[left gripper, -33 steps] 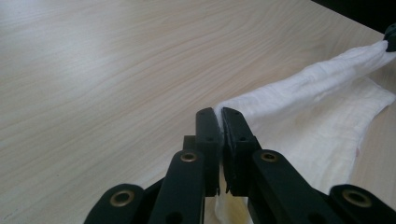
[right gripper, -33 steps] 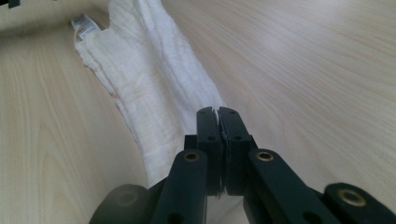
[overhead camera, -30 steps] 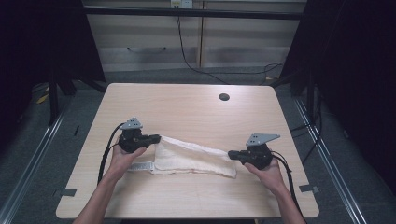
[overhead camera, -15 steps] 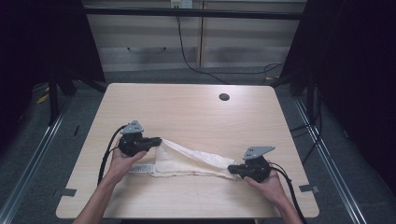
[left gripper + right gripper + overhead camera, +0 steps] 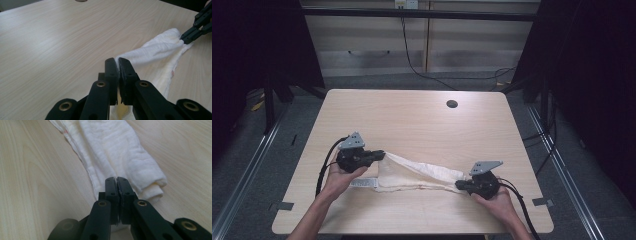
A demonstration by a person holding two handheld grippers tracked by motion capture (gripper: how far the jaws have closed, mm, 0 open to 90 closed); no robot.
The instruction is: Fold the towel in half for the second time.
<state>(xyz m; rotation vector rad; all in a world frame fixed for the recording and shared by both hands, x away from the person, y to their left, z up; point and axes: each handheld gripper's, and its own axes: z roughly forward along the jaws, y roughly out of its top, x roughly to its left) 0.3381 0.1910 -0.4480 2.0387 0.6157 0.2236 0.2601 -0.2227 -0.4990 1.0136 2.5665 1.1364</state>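
Pale wood grain covers the one surface (image 5: pixel 412 120), a rounded rectangle standing on a grey floor with dark curtains at both sides.

Nearest the person's edge are two hands, one to each gripper, so two grippers in all. The right gripper (image 5: pixel 460 185) sits closest to that near edge, at the right. Its jaws are pinched together on a thin fold of the single white towel (image 5: pixel 417 173); the right gripper view shows the cloth edge caught between them, with a rolled end bulging just beside the jaws.

The towel is the only cloth on the surface. It lies in the near half, stretched into a long narrow band between the two grippers. Its long axis runs diagonally, from the near right end up to the farther left end, and it widens toward the left, where a loose flap with a small label rests flat on the wood.

Slightly farther off at the left, the left gripper (image 5: pixel 380 155) holds the towel's other end, its jaws clamped on a corner of the cloth.

Farthest away, one dark round hole (image 5: pixel 452 104) sits near the far edge of the surface.
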